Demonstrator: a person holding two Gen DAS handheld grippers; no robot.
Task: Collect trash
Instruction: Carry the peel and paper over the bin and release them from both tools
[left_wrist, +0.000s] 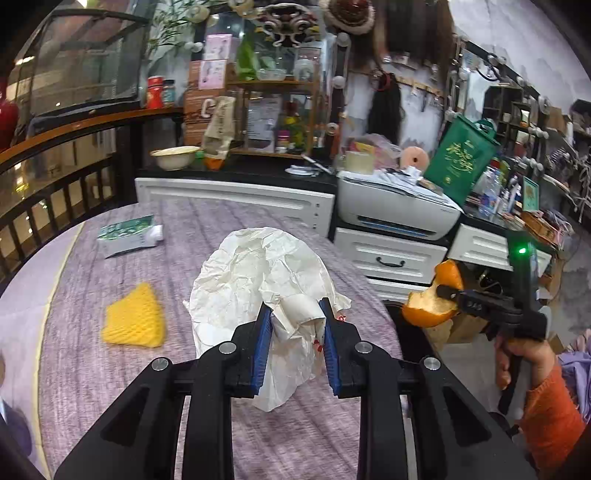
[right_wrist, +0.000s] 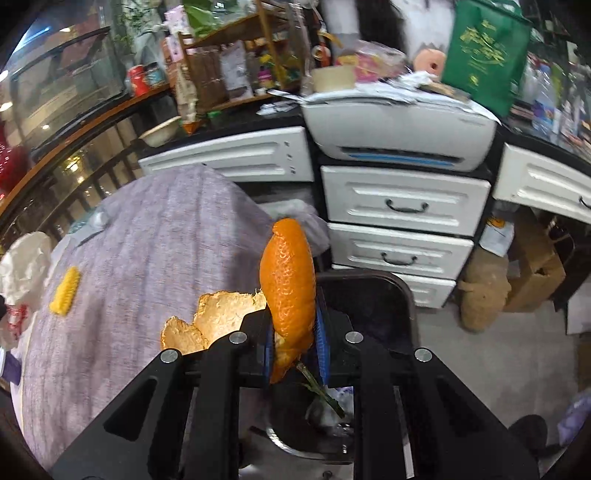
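Orange peel (right_wrist: 288, 295): pinched by right gripper (right_wrist: 295, 343) fingers — above black bin (right_wrist: 402, 295).
Crumpled paper (left_wrist: 258, 280): pinched by left gripper (left_wrist: 295, 332) fingers — yellow foam net (left_wrist: 135, 317) at 9 o'clock.

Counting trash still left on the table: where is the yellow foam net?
In the left wrist view, the yellow foam net lies on the purple tablecloth, left of the crumpled white paper.

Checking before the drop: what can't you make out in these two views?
- Bin contents: right wrist view, hidden by the peel and right gripper.
- Paper's underside: left wrist view, hidden by its own folds and the left gripper.
- Carton print: left wrist view, too small and blurred.
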